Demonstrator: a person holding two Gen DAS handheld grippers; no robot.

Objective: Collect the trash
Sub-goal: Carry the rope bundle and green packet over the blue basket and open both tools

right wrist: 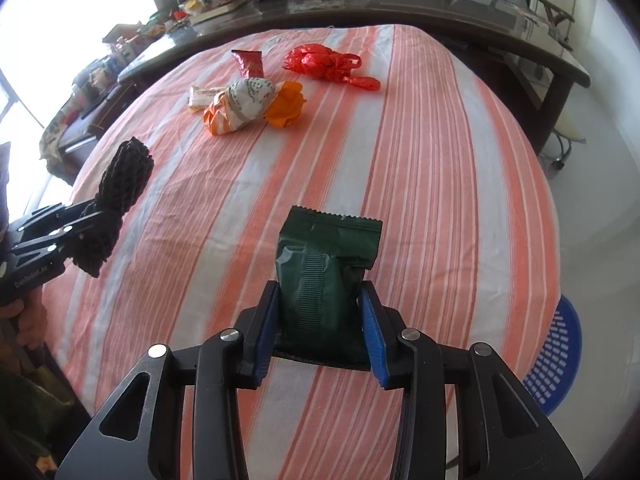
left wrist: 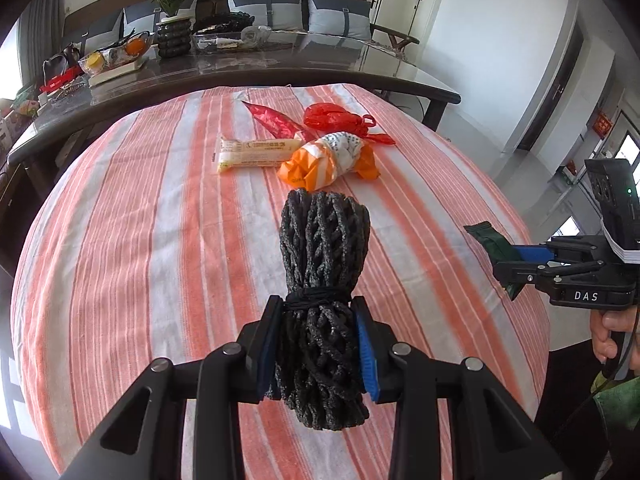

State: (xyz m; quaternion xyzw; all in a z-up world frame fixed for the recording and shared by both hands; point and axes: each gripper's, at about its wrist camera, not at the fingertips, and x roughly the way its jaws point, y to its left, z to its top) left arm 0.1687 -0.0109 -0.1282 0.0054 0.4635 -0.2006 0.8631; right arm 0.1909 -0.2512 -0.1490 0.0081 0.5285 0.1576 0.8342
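- Orange-and-white striped cotton tablecloth, spread over a table.
- Dark glossy long table, set behind.
- Green potted plant in a ribbed dark pot, stood on it.
- Grey-blue sofa cushions, lined beyond.

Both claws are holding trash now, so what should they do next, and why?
Probably carry the green packet in the right gripper over to the blue basket beside the table; the left gripper already grips the dark net bundle.

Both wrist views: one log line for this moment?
left tongs: shut on rope bundle | right tongs: shut on green packet | both lifted off cloth | wrappers, red bag remain
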